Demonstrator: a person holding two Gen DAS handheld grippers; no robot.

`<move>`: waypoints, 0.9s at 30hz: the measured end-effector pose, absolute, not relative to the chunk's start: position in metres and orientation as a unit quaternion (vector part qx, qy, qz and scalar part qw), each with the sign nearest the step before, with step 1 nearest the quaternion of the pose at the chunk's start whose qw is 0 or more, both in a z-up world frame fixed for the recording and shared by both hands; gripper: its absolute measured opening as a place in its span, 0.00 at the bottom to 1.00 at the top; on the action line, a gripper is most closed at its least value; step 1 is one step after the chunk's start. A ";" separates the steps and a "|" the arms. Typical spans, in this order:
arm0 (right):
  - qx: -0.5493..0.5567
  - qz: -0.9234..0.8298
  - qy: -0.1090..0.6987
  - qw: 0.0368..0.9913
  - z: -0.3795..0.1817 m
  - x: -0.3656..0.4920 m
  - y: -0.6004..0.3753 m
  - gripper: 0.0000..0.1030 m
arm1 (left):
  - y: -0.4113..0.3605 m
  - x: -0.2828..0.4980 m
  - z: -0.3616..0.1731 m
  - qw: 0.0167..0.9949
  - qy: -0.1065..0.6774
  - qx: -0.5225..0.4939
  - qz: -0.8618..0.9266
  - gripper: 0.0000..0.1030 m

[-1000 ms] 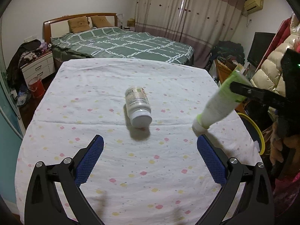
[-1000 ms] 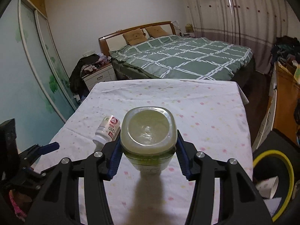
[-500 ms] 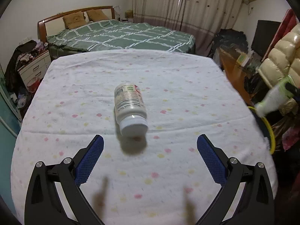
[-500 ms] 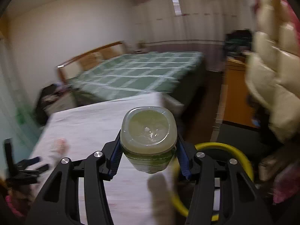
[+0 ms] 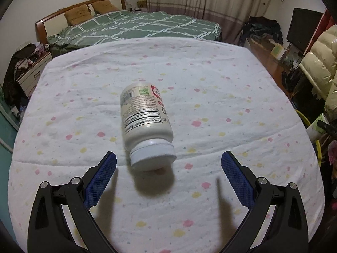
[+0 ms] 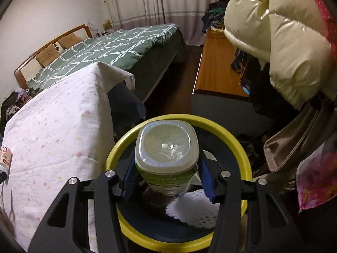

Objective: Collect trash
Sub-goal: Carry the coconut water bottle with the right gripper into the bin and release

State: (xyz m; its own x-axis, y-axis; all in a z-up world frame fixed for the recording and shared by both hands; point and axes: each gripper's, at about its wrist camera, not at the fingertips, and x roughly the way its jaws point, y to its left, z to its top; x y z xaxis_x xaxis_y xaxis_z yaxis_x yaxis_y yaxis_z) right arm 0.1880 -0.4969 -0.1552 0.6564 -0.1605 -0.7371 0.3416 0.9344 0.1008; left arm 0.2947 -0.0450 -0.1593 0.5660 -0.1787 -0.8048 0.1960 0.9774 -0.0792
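Note:
A white supplement bottle (image 5: 145,124) lies on its side on the spotted tablecloth (image 5: 210,73), cap towards me. My left gripper (image 5: 168,172) is open just in front of the cap, one blue pad on each side and neither touching. In the right wrist view my right gripper (image 6: 167,181) is shut on a clear bottle with a green label (image 6: 166,156), its base facing the camera. That bottle hangs over the yellow-rimmed bin (image 6: 227,130), which holds white paper (image 6: 193,208). The supplement bottle (image 6: 5,158) shows at the left edge there.
The bin stands on the floor beside the table's right edge (image 6: 103,113). A cream padded jacket (image 6: 280,42) and a bag (image 6: 294,143) hang close on the right. Behind are a green bed (image 5: 134,27), a wooden cabinet (image 6: 214,67) and a bedside drawer unit (image 5: 31,73).
My right gripper carried the green-label bottle off the table, swinging right and down until it hangs over the bin. My left gripper moved closer to the supplement bottle and lower.

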 end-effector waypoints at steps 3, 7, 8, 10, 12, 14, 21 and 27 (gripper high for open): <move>0.113 -0.145 0.381 0.906 -0.150 0.187 -0.500 0.52 | -0.052 0.298 -0.163 0.878 0.462 0.006 -0.123 0.95; 0.114 -0.148 0.368 0.911 -0.144 0.185 -0.502 0.54 | -0.070 0.299 -0.161 0.872 0.463 -0.008 -0.160 0.95; 0.114 -0.147 0.367 0.911 -0.144 0.185 -0.503 0.55 | -0.075 0.300 -0.160 0.870 0.462 -0.012 -0.172 0.95; 0.116 -0.145 0.367 0.912 -0.142 0.185 -0.502 0.56 | -0.084 0.302 -0.157 0.868 0.459 -0.017 -0.191 0.95; 0.116 -0.143 0.367 0.912 -0.142 0.185 -0.502 0.56 | -0.096 0.303 -0.153 0.865 0.455 -0.016 -0.212 0.95; 0.119 -0.141 0.367 0.912 -0.142 0.184 -0.503 0.56 | -0.104 0.301 -0.146 0.864 0.452 -0.004 -0.221 0.95; 0.119 -0.140 0.363 0.914 -0.140 0.180 -0.505 0.56 | -0.087 0.306 -0.117 0.884 0.422 0.061 -0.191 0.95; 0.119 -0.137 0.358 0.916 -0.134 0.184 -0.502 0.56 | -0.106 0.342 -0.105 0.872 0.384 0.144 -0.265 0.95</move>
